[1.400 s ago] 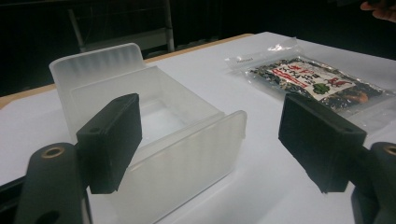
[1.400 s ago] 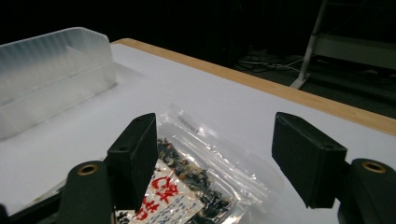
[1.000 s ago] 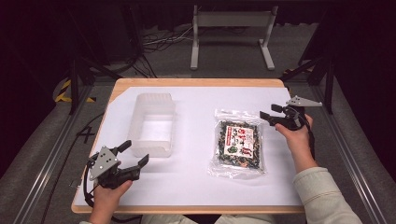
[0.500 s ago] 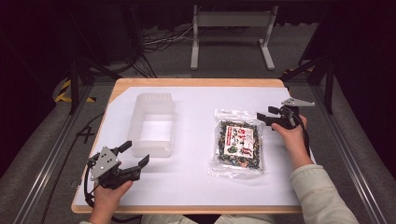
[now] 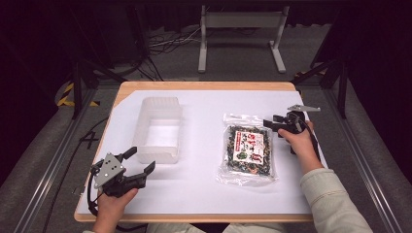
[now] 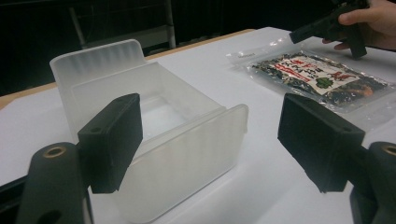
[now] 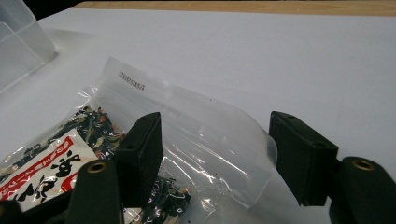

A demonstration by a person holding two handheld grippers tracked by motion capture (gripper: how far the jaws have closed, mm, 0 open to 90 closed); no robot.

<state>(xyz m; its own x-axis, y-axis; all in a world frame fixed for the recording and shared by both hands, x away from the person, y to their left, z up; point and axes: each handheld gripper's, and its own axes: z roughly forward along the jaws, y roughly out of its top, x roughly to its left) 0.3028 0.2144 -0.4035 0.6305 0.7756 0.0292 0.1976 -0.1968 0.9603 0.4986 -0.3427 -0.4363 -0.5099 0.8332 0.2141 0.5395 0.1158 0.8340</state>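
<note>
Now I see packet [image 5: 248, 154] long axis top-to-bottom of frame, clear end up; right claw [image 5: 272, 124] spread, closing, straddling upper-right corner.

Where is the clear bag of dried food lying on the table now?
In the high view the bag lies flat on the right half of the white table, right of the plastic container, its far right corner at the right gripper.
</note>
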